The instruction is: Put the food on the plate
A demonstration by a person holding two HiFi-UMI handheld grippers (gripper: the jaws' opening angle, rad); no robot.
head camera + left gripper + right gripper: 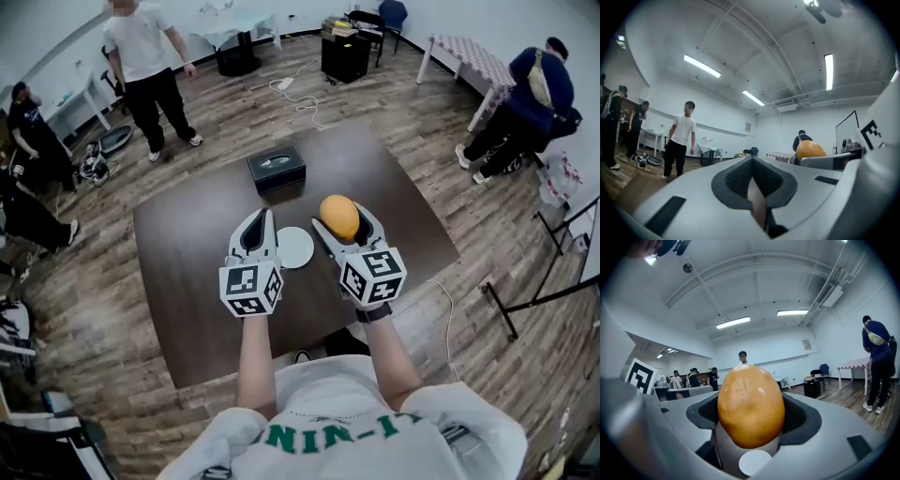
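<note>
An orange, egg-shaped piece of food (338, 216) sits between the jaws of my right gripper (344, 225), which is shut on it and held above the dark brown table (187, 244). In the right gripper view the food (751, 401) fills the middle, and the small white plate (754, 462) shows below it through the jaws. The plate (294, 247) lies on the table between my two grippers, partly hidden by the left one. My left gripper (258, 230) is shut on nothing, left of the plate. The left gripper view points up into the room, with the food (810, 149) at its right.
A black tissue box (277, 169) stands on the table beyond the plate. People stand around the room: one in a white shirt (145, 56) at the back left, one in blue (530, 94) by a table at the right. A cable (300, 98) lies on the wooden floor.
</note>
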